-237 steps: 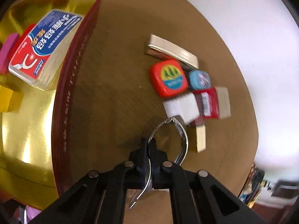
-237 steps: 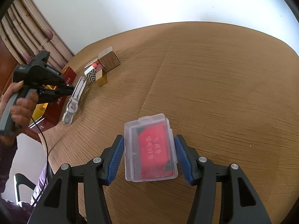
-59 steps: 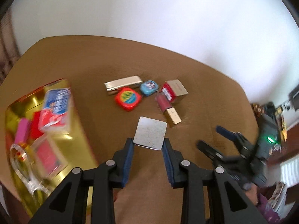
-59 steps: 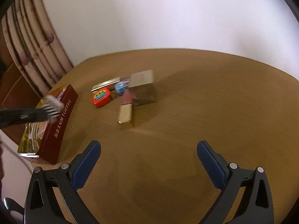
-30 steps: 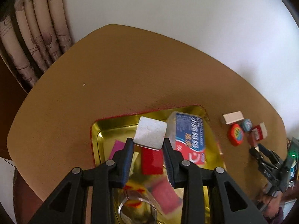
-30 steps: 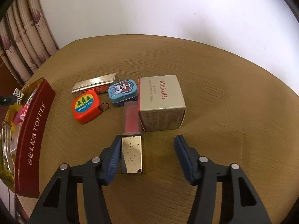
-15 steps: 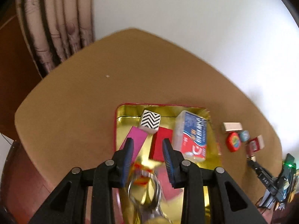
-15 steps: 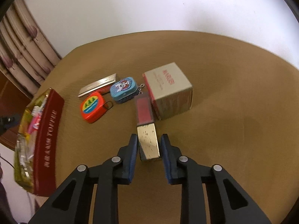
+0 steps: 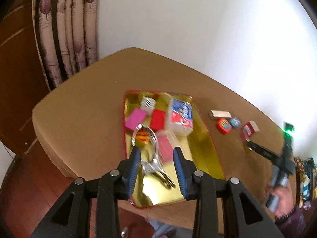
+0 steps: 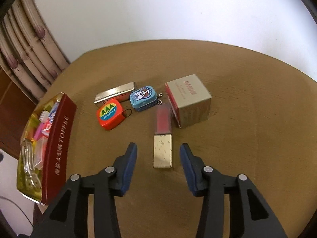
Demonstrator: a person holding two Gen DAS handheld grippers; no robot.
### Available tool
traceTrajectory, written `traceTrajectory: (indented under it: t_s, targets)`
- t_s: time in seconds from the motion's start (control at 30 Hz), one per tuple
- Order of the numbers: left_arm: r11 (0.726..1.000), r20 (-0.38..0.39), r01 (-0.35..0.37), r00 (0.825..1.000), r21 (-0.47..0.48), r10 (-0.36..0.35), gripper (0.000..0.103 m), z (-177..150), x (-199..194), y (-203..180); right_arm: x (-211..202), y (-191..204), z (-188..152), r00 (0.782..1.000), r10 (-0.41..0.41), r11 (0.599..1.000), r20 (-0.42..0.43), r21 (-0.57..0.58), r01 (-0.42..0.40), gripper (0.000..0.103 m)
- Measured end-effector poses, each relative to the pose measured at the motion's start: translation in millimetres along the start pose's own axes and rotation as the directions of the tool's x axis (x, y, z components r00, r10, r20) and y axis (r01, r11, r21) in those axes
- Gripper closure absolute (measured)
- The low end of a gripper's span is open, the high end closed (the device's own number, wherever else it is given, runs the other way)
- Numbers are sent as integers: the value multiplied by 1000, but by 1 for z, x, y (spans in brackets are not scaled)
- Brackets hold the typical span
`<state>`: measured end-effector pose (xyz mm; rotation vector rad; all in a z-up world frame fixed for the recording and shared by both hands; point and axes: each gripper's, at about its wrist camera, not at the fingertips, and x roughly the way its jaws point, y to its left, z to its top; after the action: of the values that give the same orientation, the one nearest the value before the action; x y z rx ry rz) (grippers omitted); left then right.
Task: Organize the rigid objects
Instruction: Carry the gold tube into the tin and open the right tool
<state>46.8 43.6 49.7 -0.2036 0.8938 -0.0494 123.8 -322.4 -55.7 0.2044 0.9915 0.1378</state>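
My left gripper point(image 9: 157, 154) hovers above the gold tin point(image 9: 200, 148); its jaws are opening with nothing between them. In the tin lie a zigzag box point(image 9: 148, 101), a pink box point(image 9: 135, 120), a red box point(image 9: 158, 119), a blue-and-red pack point(image 9: 180, 117), a clear case point(image 9: 166, 144) and a metal clip point(image 9: 151, 158). My right gripper point(image 10: 158, 148) points down at the table, jaws opening. A gold-capped red lipstick point(image 10: 162, 152) lies between its pads with a gap on each side.
Beyond the lipstick sit a grey-and-red carton point(image 10: 189, 103), a blue tin point(image 10: 143, 98), a red tape measure point(image 10: 110, 115) and a flat silver box point(image 10: 115, 94). The tin's red wall point(image 10: 59, 138) stands at the left table edge. Curtains hang behind.
The left gripper let the zigzag box go into the tin, then drew back and up. The right gripper shut on the lipstick cap and has spread apart again.
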Motion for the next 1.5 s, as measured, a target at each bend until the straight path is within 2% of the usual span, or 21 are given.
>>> traceTrajectory:
  t_s: [0.1,0.17,0.2,0.23,0.43,0.6,0.8,0.9,0.93,1.07,1.27,1.5]
  targets:
    - [1000,-21,16,1000,-7,-16,68,-12,2,-3,17,1,6,999,-9,1000,-43,0,9,61]
    - [1000,-33,22,999,-19,-22,68,-21,3,-2,20,2,7,999,-18,1000,-40,6,18,69]
    - [999,-36,23,999,-25,-24,68,-24,3,-2,20,3,8,999,-20,1000,-44,5,20,80]
    - [999,-36,28,999,-31,-29,68,-28,3,0,20,4,8,999,-10,1000,-50,6,10,82]
    - [1000,-5,-13,1000,-25,13,67,-41,0,8,17,6,4,997,-9,1000,-72,-9,8,83]
    - [995,3,-15,1000,-100,15,67,-40,-2,30,-3,16,0,997,35,999,-65,1,-35,84]
    - [979,60,-40,997,-200,53,65,-39,-10,56,-43,60,2,988,157,988,-10,-1,-157,84]
    - [980,66,-43,996,-195,57,65,-41,-10,57,-55,96,4,973,230,972,-11,-39,-230,84]
    - [981,68,-52,996,-189,66,65,-42,-9,56,-53,117,6,965,259,964,-26,-60,-261,84]
    - [987,39,-71,996,-147,78,65,-46,-3,51,-43,156,1,959,276,951,-65,-126,-282,84]
    - [986,19,-74,997,-148,78,65,-46,5,53,-34,158,2,942,320,941,-97,-84,-329,84]
    - [984,3,-77,997,-162,79,65,-49,10,57,-2,190,2,952,258,944,-161,-166,-284,81]
